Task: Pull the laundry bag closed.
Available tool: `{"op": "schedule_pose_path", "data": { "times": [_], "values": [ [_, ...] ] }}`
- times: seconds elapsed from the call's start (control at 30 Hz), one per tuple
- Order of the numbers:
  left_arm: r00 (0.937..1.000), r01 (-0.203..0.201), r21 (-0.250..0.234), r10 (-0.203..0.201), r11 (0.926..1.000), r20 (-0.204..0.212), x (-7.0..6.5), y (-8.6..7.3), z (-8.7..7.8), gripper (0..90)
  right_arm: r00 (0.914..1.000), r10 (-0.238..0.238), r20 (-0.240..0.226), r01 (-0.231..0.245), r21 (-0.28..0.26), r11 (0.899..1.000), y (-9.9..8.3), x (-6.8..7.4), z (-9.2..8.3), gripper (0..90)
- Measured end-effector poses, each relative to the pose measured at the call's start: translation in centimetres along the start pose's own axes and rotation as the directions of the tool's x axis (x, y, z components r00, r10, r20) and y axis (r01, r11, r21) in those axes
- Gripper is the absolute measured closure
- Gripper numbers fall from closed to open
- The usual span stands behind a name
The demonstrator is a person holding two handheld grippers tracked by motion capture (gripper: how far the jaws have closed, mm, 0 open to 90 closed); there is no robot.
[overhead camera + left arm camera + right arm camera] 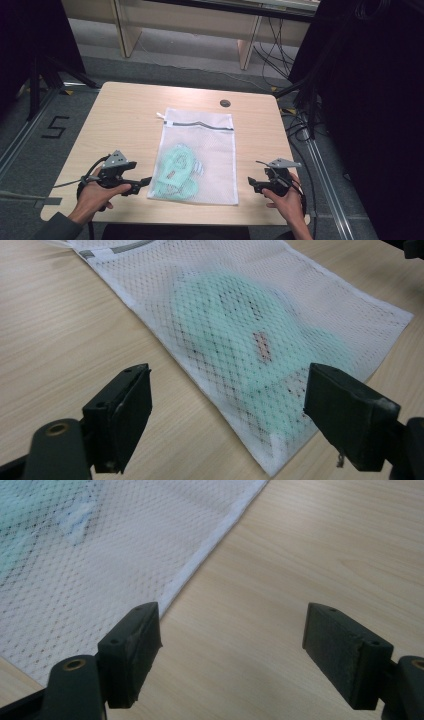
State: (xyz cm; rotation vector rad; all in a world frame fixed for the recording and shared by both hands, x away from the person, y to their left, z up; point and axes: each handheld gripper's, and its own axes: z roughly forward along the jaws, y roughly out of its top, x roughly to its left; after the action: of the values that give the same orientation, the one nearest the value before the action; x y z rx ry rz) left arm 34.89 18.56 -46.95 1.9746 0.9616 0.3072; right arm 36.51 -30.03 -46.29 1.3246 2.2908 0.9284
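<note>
- A light wooden table (125, 115) is seen from above, with a person's two forearms coming in from the near edge, a two-jaw gripper in each hand.
- A white mesh laundry bag (210, 150) lies flat near the middle of the table, its zipped end pointing away from the person.
- Inside the bag, towards its near left corner, sits a bundle of mint-green fabric (177, 170), visible through the mesh.
- The left gripper (145, 181) rests at the bag's near left edge, just beside the green bundle. In the left gripper view its jaws stand wide apart with nothing between the pads; the bag (260, 340) lies just ahead of them.
- The right gripper (251, 184) sits just to the right of the bag's near right corner. Its jaws are also spread wide and hold nothing; the right gripper view shows the bag's white hem (210, 545) running beside its left jaw.
- A small dark round disc (225, 103) lies near the table's far edge.
</note>
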Motion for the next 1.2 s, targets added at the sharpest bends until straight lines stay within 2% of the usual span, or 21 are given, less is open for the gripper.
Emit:
{"op": "schedule_pose_path", "data": {
  "times": [0.17, 0.23, 0.33, 0.37, 0.47, 0.5, 0.53, 0.6, 0.63, 0.67, 0.7, 0.8, 0.83, 0.87, 0.9, 1.0, 1.03, 1.07, 1.1, 1.13, 1.2],
  "values": [
    [0.9997, 0.023, -0.018, -0.023, 0.9996, -0.008, -0.1, -0.1, 0.2, 19.2, 0.9999, -0.016, 0.005, 0.016, -0.002, 1.0, -0.1, 0.1, 0.0, 21.0],
    [1.0, -0.005, 0.003, 0.005, 1.0, 0.002, 0.0, 0.0, 0.1, 19.5, 0.9999, -0.016, -0.007, 0.016, -0.002, 1.0, -0.1, 0.2, 0.2, 18.4],
    [1.0, -0.002, -0.014, 0.002, 0.9999, -0.002, -0.2, -0.2, 0.4, 19.0, 0.9998, 0.002, -0.021, -0.001, 0.009, 1.0, 0.1, 0.5, 0.0, 17.0],
    [1.0, -0.003, -0.011, 0.003, 0.9999, 0.0, -0.2, -0.2, 0.4, 18.9, 0.9984, -0.051, -0.024, 0.051, -0.002, 0.999, 0.0, 0.3, 0.2, 17.1],
    [1.0, -0.007, -0.004, 0.007, 1.0, 0.004, -0.2, -0.1, 0.5, 18.5, 0.9966, -0.071, -0.04, 0.072, 0.014, 0.997, 0.2, 0.7, 0.4, 17.1],
    [0.9999, 0.011, -0.019, -0.011, 0.9998, 0.004, -0.3, -0.1, 0.6, 17.6, 0.998, -0.045, -0.044, 0.045, 0.009, 0.999, 0.3, 1.0, 0.6, 17.1],
    [0.9998, 0.018, -0.02, -0.018, 0.9996, 0.008, -0.4, -0.1, 0.6, 16.3, 0.9951, -0.089, -0.043, 0.089, 0.008, 0.996, 0.3, 0.9, 0.9, 18.1],
    [0.9999, -0.005, -0.009, 0.005, 0.9999, 0.014, -0.4, 0.0, 0.7, 17.4, 0.9924, -0.1, -0.072, 0.102, 0.019, 0.995, 0.6, 1.1, 1.3, 23.7],
    [0.9998, -0.015, -0.009, 0.015, 0.9998, 0.011, -0.5, 0.0, 0.8, 19.8, 0.9923, -0.102, -0.071, 0.1, -0.019, 0.995, 0.5, 1.4, 1.8, 24.5],
    [0.9997, -0.001, -0.015, 0.001, 0.9999, 0.023, -0.8, 0.1, 1.1, 21.7, 0.9901, -0.109, -0.088, 0.112, 0.029, 0.993, 0.8, 1.4, 1.5, 25.4],
    [0.9998, -0.002, -0.017, 0.002, 0.9999, 0.02, -0.9, 0.1, 1.2, 23.3, 0.9895, -0.115, -0.088, 0.115, 0.005, 0.993, 0.9, 1.6, 1.9, 30.7],
    [0.9996, -0.014, -0.013, 0.014, 0.9998, 0.025, -1.4, 0.2, 1.8, 26.0, 0.9876, -0.113, -0.109, 0.116, 0.017, 0.993, 1.1, 1.6, 2.0, 34.5],
    [0.999, -0.022, -0.002, 0.022, 0.9998, 0.038, -1.5, 0.3, 1.9, 26.4, 0.9844, -0.145, -0.1, 0.145, -0.006, 0.989, 1.0, 1.3, 2.4, 36.1],
    [0.9988, -0.038, 0.01, 0.038, 0.9992, 0.031, -1.6, 0.3, 1.9, 26.8, 0.9855, -0.127, -0.113, 0.129, 0.014, 0.991, 1.1, 1.4, 2.5, 38.5],
    [0.9982, -0.047, 0.008, 0.047, 0.9988, 0.037, -1.6, 0.3, 2.0, 28.1, 0.9826, -0.147, -0.114, 0.15, 0.018, 0.989, 1.2, 1.3, 2.7, 41.5],
    [0.9992, -0.024, -0.003, 0.024, 0.9997, 0.032, -1.7, 0.3, 2.4, 30.2, 0.9729, -0.179, -0.146, 0.188, 0.046, 0.981, 1.7, 1.5, 3.0, 48.6],
    [0.9993, -0.026, 0.001, 0.026, 0.9997, 0.026, -1.7, 0.3, 2.4, 32.3, 0.9699, -0.199, -0.141, 0.204, 0.021, 0.979, 1.7, 1.7, 3.4, 51.3],
    [0.9979, -0.05, 0.018, 0.049, 0.9986, 0.043, -1.4, 0.4, 2.3, 35.6, 0.9688, -0.196, -0.151, 0.206, 0.049, 0.977, 1.9, 1.9, 3.4, 53.2],
    [0.9987, -0.004, 0.0, 0.004, 1.0, 0.051, -1.5, 0.4, 2.6, 39.4, 0.9653, -0.212, -0.153, 0.22, 0.043, 0.974, 2.1, 2.0, 3.7, 56.3],
    [0.9979, 0.013, 0.015, -0.014, 0.9998, 0.063, -1.5, 0.5, 2.6, 48.6, 0.9564, -0.237, -0.171, 0.249, 0.05, 0.967, 2.5, 2.3, 4.0, 60.0],
    [0.9979, 0.004, 0.012, -0.005, 0.9999, 0.064, -1.7, 0.7, 2.7, 53.6, 0.9558, -0.243, -0.166, 0.253, 0.043, 0.967, 2.5, 2.5, 4.2, 61.8]
  ]
}}
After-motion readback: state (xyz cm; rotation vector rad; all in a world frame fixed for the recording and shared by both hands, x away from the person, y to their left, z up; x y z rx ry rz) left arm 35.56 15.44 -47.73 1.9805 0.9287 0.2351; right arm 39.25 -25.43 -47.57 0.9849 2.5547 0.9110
